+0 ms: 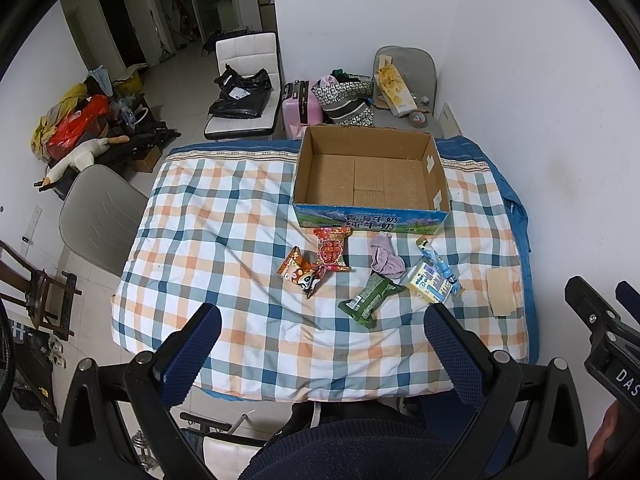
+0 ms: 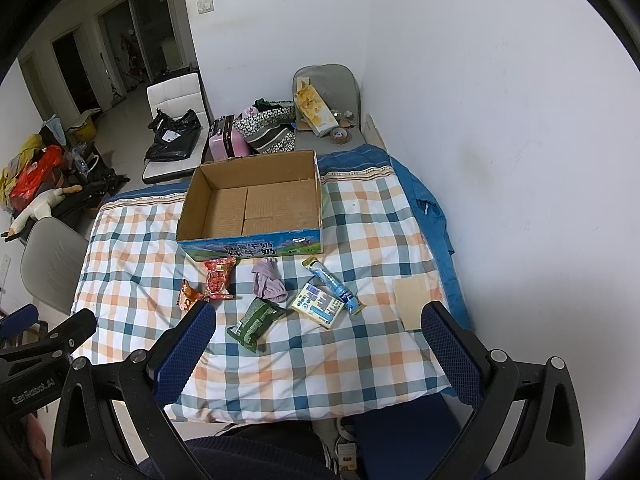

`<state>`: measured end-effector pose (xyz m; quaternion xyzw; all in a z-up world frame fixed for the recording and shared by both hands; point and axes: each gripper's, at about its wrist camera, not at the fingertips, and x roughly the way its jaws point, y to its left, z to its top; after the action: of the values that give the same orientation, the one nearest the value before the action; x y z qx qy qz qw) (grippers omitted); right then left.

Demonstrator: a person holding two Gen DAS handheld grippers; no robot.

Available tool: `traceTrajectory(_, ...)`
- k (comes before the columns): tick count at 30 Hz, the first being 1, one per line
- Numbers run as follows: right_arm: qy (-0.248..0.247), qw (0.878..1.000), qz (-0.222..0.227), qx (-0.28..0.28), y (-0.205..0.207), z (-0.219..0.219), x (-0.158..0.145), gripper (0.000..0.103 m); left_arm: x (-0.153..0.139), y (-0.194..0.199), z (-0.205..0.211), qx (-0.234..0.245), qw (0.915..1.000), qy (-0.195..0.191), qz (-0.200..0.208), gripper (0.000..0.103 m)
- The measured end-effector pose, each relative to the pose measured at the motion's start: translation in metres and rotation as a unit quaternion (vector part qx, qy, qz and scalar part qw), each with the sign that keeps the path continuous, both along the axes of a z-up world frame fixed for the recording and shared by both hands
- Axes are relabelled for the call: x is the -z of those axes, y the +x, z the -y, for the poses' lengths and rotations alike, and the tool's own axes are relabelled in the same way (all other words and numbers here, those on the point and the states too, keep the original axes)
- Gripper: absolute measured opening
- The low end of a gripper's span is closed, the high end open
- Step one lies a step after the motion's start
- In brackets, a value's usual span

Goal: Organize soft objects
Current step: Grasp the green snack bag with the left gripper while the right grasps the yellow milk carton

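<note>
An empty cardboard box (image 1: 436, 168) (image 2: 192, 200) stands at the far side of the checked quilt. In front of it lie a red snack packet (image 1: 331, 249) (image 2: 218, 278), an orange packet (image 1: 296, 270) (image 2: 186, 298), a lilac cloth (image 1: 386, 258) (image 2: 269, 282), a green packet (image 1: 368, 300) (image 2: 256, 322), a yellow-blue pack (image 1: 428, 282) (image 2: 318, 304) and a blue tube packet (image 1: 438, 266) (image 2: 334, 284). My left gripper (image 1: 322, 332) and right gripper (image 2: 320, 332) are both open and empty, held above the quilt's near edge.
A beige card (image 1: 500, 292) (image 2: 414, 298) lies on the quilt (image 1: 224, 216) (image 2: 132, 248) at the right. A grey chair (image 1: 96, 216) stands left of the table. A white wall runs along the right. Bags, a pink suitcase (image 1: 302, 106) and chairs stand behind.
</note>
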<state>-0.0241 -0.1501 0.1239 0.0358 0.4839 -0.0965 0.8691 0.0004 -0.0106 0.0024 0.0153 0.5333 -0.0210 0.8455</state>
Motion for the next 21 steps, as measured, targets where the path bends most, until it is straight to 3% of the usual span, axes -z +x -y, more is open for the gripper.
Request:
traceTrajectory(3,0.005,1.0,-0.01,0.003,0.013,0.006,0.014,0.103,0.006,0.006,0.0,-0.004,1.0,0.0,0.001,0.103)
traceTrajectory(7,0.02,0.999,-0.033,0.015,0.043,0.023,0.054,0.103,0.045,0.036,-0.002,-0.014,0.9997,0.001,-0.018,0.103)
traceTrajectory(13,0.031,0.994,-0.106,0.012,0.1,0.046,0.158,0.103,0.157,0.09,0.012,0.015,0.9938,0.009,-0.109,0.103)
traceTrajectory(21,0.021,0.977,-0.211,-0.03,0.155,0.064,0.308,0.103,0.264,0.128,0.059,0.093,0.9776,0.03,-0.186,0.103)
